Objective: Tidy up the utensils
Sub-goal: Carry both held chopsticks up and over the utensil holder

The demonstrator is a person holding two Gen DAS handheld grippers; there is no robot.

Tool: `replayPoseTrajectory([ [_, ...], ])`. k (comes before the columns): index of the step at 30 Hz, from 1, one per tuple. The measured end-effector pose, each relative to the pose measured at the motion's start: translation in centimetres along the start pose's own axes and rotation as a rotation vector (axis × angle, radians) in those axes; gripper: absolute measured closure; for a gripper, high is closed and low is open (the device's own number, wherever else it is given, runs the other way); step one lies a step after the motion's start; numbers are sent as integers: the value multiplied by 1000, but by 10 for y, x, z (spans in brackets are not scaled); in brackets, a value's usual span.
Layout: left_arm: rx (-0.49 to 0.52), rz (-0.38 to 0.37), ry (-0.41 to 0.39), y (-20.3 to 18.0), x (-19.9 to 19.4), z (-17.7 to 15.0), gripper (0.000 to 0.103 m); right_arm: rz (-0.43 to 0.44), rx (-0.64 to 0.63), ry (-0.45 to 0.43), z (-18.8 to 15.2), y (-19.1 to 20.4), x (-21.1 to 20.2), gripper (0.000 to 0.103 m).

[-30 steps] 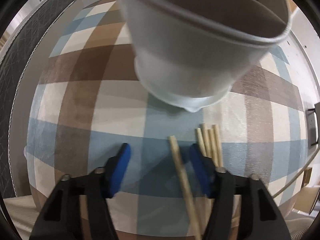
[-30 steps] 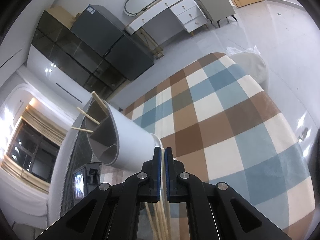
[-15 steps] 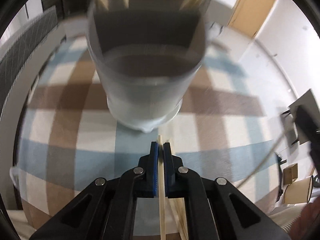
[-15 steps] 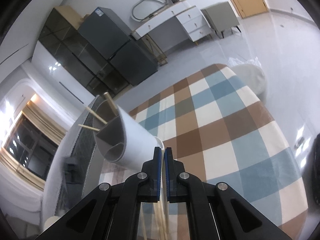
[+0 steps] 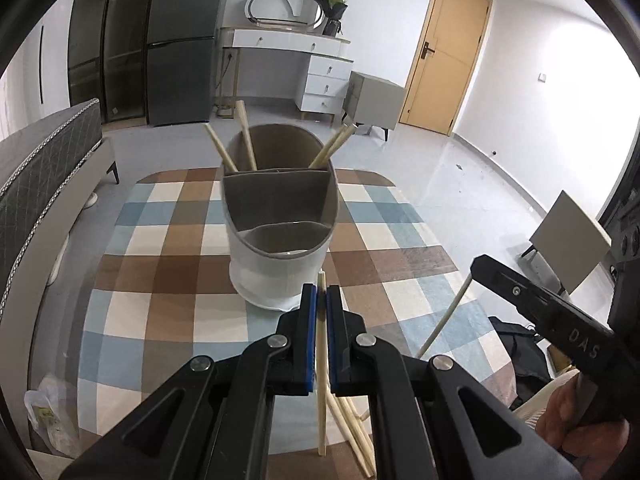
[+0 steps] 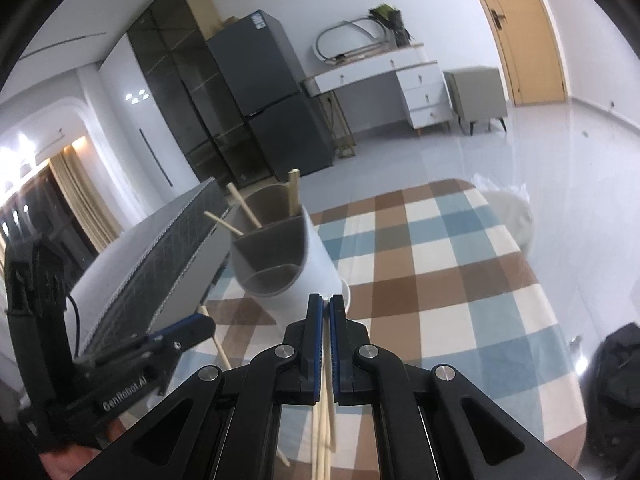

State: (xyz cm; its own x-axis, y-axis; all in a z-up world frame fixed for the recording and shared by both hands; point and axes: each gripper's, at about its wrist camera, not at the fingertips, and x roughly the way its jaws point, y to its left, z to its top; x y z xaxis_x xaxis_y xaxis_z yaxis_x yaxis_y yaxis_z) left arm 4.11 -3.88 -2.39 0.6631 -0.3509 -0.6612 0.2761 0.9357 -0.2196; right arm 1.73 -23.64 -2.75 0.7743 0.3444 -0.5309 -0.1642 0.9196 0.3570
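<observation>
Left gripper [image 5: 321, 300] fingers clench 1 chopstick [image 5: 321, 360]; right gripper [image 6: 325, 312] fingers apparently pinch another before the holder [image 5: 280, 232].

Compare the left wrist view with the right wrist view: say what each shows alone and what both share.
Left wrist only: the left tool shut on a chopstick, loose chopsticks below it, a folded white board on the floor.
Right wrist only: the right tool shut on a thin chopstick, curtains by a dark window.
Both: the holder with chopsticks in its far compartment, the checked cloth, the fridge, the door.
</observation>
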Motion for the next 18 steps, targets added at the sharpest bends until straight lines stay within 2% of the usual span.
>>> replayPoseTrajectory([
  [6, 0, -5, -8, 3, -8, -2, 103, -39, -63, -20, -8, 18, -11, 100],
  [11, -1, -32, -18, 3, -14, 5, 103, -55, -65, -30, -9, 22, -14, 100],
  [18, 46, -44, -15, 4, -21, 13, 103, -61, -72, -64, -4, 30, -22, 100],
])
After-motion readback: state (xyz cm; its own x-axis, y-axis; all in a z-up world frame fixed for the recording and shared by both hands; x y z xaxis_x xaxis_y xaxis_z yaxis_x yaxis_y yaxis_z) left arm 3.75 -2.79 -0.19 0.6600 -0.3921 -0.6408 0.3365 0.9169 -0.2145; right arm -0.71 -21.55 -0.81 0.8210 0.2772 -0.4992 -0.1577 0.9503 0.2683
